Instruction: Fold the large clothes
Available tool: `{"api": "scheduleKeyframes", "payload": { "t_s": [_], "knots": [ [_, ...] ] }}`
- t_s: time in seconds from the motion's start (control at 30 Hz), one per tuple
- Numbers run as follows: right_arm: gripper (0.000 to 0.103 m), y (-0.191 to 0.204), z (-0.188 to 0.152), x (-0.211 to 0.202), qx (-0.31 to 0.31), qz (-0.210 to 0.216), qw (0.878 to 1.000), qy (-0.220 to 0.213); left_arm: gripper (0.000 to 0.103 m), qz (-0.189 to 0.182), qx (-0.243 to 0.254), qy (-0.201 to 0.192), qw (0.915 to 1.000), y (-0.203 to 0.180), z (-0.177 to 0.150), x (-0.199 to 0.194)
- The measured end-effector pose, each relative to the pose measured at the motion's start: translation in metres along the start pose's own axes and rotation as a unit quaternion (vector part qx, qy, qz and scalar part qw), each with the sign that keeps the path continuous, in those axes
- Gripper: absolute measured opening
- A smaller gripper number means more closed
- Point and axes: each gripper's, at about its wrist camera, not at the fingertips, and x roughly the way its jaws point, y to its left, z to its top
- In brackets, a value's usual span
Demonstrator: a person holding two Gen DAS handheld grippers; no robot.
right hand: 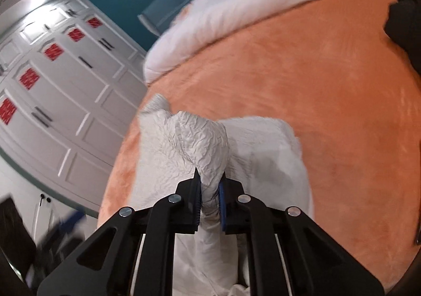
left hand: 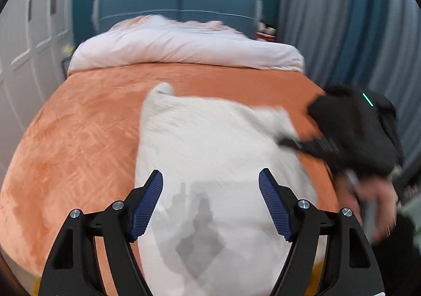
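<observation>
A large white crinkled garment (left hand: 210, 148) lies spread on the orange bedspread (left hand: 79, 138). My left gripper (left hand: 210, 190) is open and empty, hovering just above the garment's near part. In the left wrist view my right gripper (left hand: 292, 142) reaches in from the right at the garment's right edge, blurred. In the right wrist view my right gripper (right hand: 210, 190) is shut on a bunched fold of the white garment (right hand: 200, 143), lifted above the rest of the cloth on the bedspread (right hand: 302, 72).
A white duvet (left hand: 184, 46) is rolled at the head of the bed before a teal headboard (left hand: 179, 4). White wardrobe doors (right hand: 60, 80) stand on the left. Grey-blue curtains (left hand: 342, 20) hang on the right. A dark object (right hand: 405, 22) sits at the bed's right edge.
</observation>
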Motion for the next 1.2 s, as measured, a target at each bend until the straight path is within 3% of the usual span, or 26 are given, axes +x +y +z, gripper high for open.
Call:
{"api": "scheduleKeyframes", "payload": {
  "t_s": [0.17,0.27,0.53,1.2],
  "knots": [
    [0.01,-0.027,-0.004,0.021,0.035,-0.017,0.999,0.012,0.07,0.054,-0.005,0.055,0.997,0.001,0.012,0.088],
    [0.011,-0.041,-0.01,0.034,0.05,-0.027,0.998,0.012,0.075,0.073,0.001,0.058,0.9956,-0.001,0.001,0.11],
    [0.012,-0.065,-0.038,0.063,0.078,-0.034,0.996,-0.005,0.082,0.102,0.037,0.056,0.9925,-0.01,-0.022,0.135],
    [0.014,-0.094,-0.05,0.084,0.119,0.003,0.993,-0.005,0.088,0.15,0.078,0.026,0.9853,-0.025,-0.045,0.157]
  ]
}}
